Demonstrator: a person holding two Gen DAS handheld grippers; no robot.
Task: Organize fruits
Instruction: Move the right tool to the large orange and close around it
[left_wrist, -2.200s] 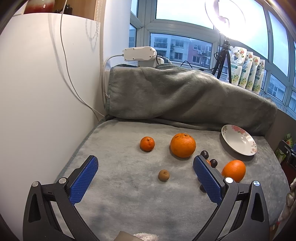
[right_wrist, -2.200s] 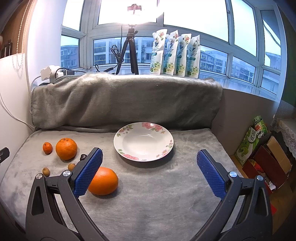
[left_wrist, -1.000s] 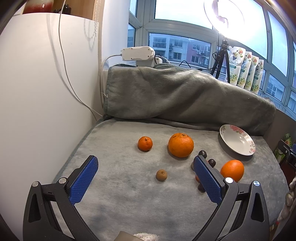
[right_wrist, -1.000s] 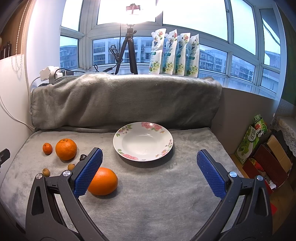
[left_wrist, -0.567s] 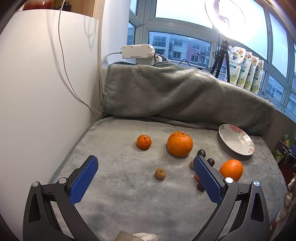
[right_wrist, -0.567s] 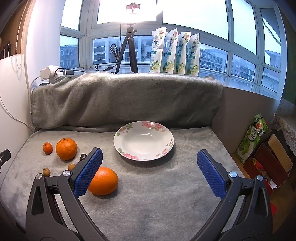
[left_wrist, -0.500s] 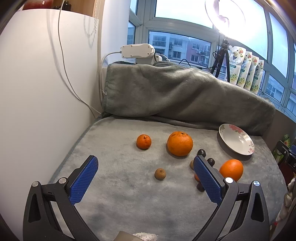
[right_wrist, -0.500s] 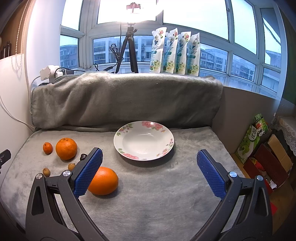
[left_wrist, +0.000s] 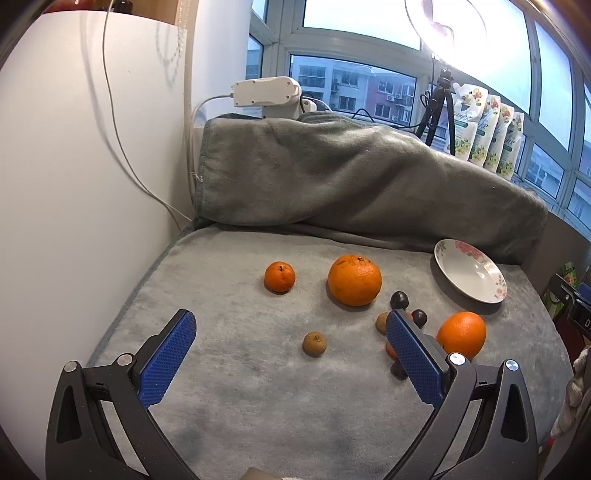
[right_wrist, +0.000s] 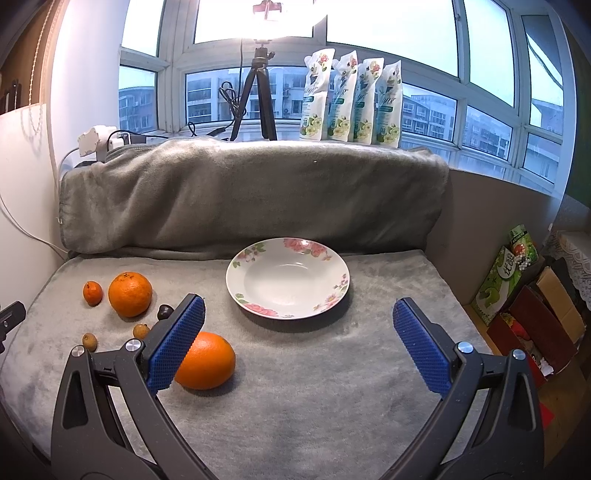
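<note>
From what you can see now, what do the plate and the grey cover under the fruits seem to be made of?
The plate looks like glazed ceramic or porcelain: a glossy white surface with light reflections and a printed pink flower rim. It could also be melamine. The grey cover looks like soft fleece or plush fabric: matte, fuzzy nap, with folds where it drapes behind.

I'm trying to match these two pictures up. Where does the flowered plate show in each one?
Left wrist view: the flowered plate sits at the far right, beyond the fruit, seen from the side.
Right wrist view: the flowered plate sits in the middle, straight ahead, with nothing in it.
Shared landmark: the largest orange, left of the plate in both views.
</note>
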